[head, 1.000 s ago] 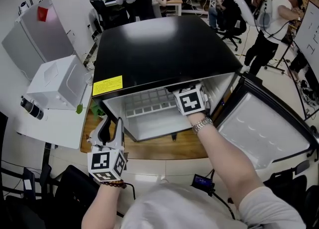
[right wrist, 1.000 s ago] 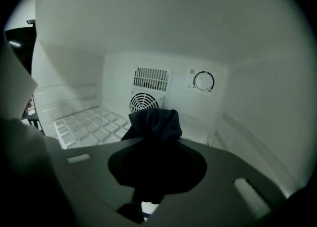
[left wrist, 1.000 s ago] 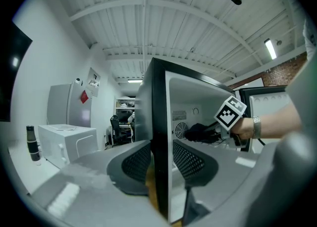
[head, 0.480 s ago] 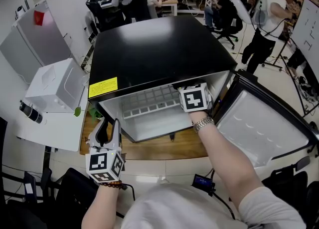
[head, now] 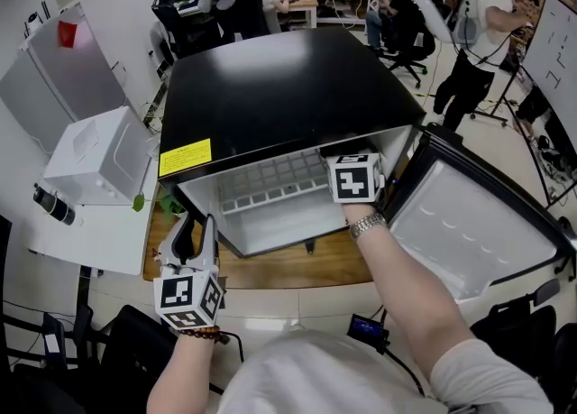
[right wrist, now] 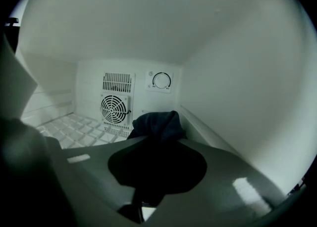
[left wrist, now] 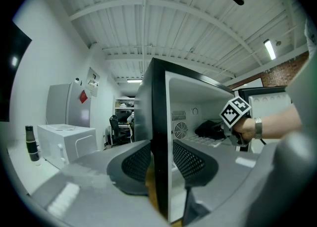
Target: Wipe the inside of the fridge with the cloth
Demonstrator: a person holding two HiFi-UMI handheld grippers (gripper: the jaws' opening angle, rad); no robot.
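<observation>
The jaws of the left gripper point(left wrist: 161, 158) are closed on the front edge of the left wall point(left wrist: 158, 117) of the fridge point(head: 279, 87), one pad on each side of it. This gripper point(head: 189, 234) is at the fridge's left front corner, just below the yellow sticker point(head: 185, 158) on the fridge's black top. The jaws of the right gripper point(right wrist: 156, 171) are shut tight on the dark cloth point(right wrist: 158, 124). This gripper point(head: 353, 176) reaches inside the fridge, on the right side. The cloth bunches up past the jaw tips, close to the fridge's right wall. Behind it, on the fridge's back wall, are a round fan point(right wrist: 114, 109) and a dial point(right wrist: 161, 80). A white wire shelf point(right wrist: 69, 127) lies on the left side of the fridge's inside. The door point(head: 469, 232) hangs open at the fridge's right.
</observation>
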